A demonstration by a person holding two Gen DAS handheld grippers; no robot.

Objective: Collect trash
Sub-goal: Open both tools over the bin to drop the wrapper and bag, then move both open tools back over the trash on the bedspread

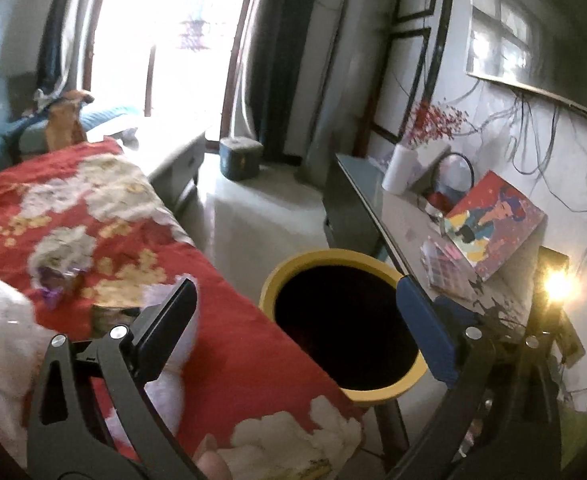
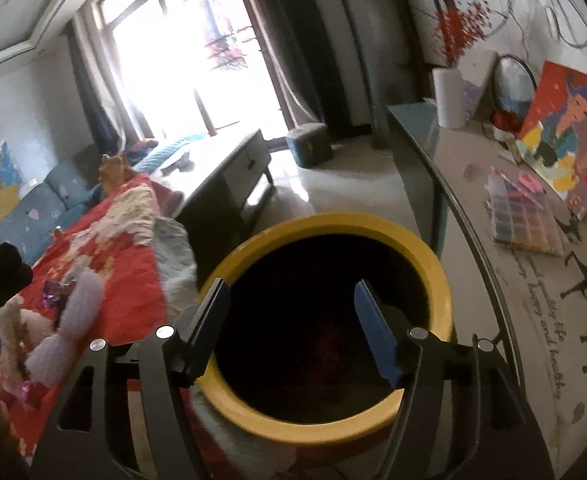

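Right gripper (image 2: 289, 320) hangs directly over the yellow-rimmed bin (image 2: 433, 272), jaws spread, nothing between them. Red floral cloth (image 1: 93, 220) on the left carries the remaining trash: small purple wrappers (image 1: 53, 284) far-left of the bin mouth. Left gripper (image 1: 297, 320), jaws spread wide and empty, straddles cloth edge and bin (image 1: 277, 276); it looks nearer the wrappers, so the next reach probably goes left and farther out.

A red floral quilt (image 2: 105, 240) covers the bed; on the glass-topped desk (image 2: 453, 208) a colourful portrait painting (image 2: 565, 136) leans beside a white vase (image 2: 448, 98).
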